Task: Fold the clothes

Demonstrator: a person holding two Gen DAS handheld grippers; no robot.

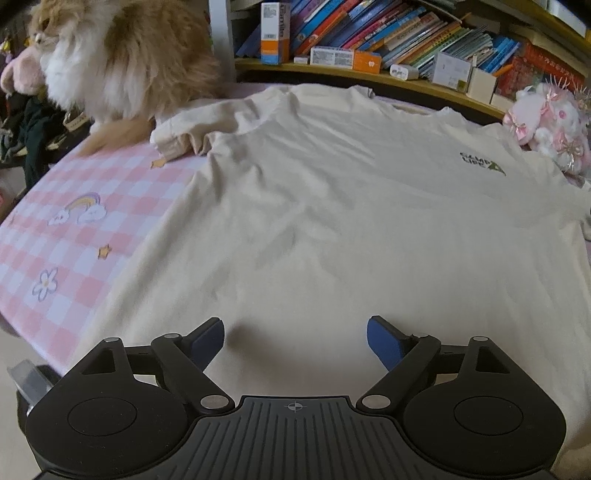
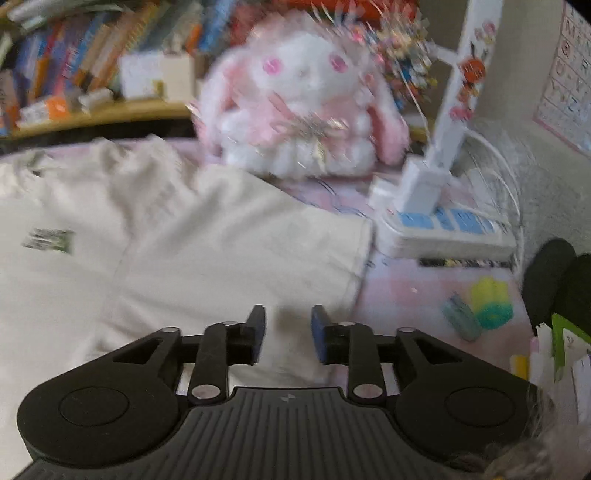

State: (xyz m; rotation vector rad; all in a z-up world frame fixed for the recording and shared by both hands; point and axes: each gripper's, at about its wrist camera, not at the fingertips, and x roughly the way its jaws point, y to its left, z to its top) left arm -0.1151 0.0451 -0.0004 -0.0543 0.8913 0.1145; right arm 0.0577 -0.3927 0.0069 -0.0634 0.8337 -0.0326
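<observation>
Two grippers hang over a cream T-shirt (image 1: pixel 332 206) spread front-up on a pink-and-white checked table cover (image 1: pixel 74 221). Left gripper (image 1: pixel 295 341): jaws wide apart, nothing between the blue pads, bare fabric of the shirt's lower body beneath. Right gripper (image 2: pixel 288 334): jaws a narrow gap apart, no cloth pinched, poised over the shirt's sleeve near its hem edge; pic is blurred, so contact w/ the fabric can't be told.

From the left cam, the shirt fills the frame centre, collar toward 12 o'clock, small dark chest logo (image 1: pixel 482 163) at 2 o'clock. Its other sleeve lies bunched at 10 o'clock, just beside a fluffy ginger-and-white cat (image 1: pixel 122 59) sitting at 11 o'clock on the cover's far corner. A shelf of books (image 1: pixel 388 33) runs across 12 to 1 o'clock behind the table.

From the right cam, a pink-and-white plush rabbit (image 2: pixel 306 107) sits at 12 o'clock just beyond the sleeve. A white desk lamp base w/ blue buttons (image 2: pixel 443 225) stands at 2 o'clock, beside the sleeve's end. A yellow-green toy (image 2: pixel 491 302) lies at 3 o'clock on the cover, apart from the shirt.
</observation>
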